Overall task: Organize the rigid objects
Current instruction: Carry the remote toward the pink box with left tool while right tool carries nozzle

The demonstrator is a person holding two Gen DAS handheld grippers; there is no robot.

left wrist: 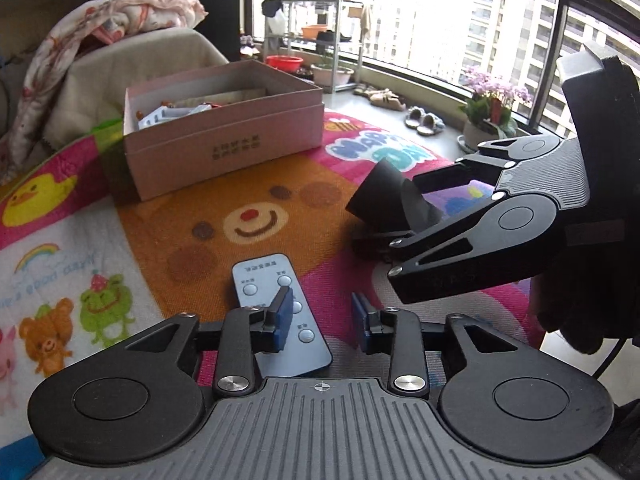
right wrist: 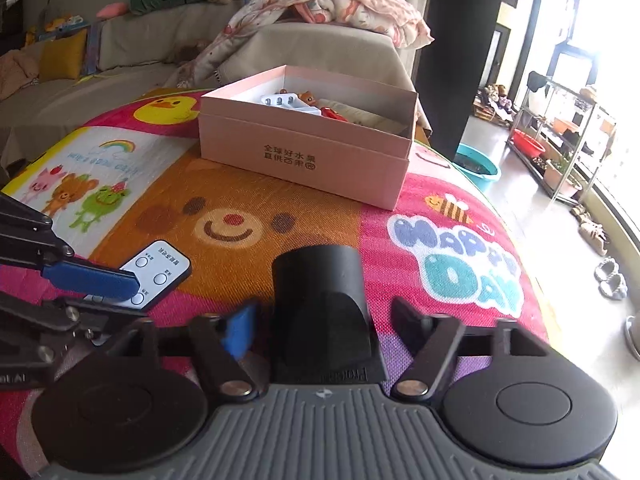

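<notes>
The parted left gripper [left wrist: 320, 318] hangs over a grey remote [left wrist: 280, 312] without gripping; a black nozzle [right wrist: 320, 304] lies between the right gripper's [right wrist: 320, 326] released fingers.

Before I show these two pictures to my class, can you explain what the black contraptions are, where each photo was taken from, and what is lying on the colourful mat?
They are two hand-held grippers, each with a camera looking along its fingers. One picture is from the left gripper, which is open over a white remote control on the play mat. The other is from the right gripper, open around a black nozzle, its pads not pressing. Behind sits an open pink box with small items inside. Nothing is gripped.
</notes>
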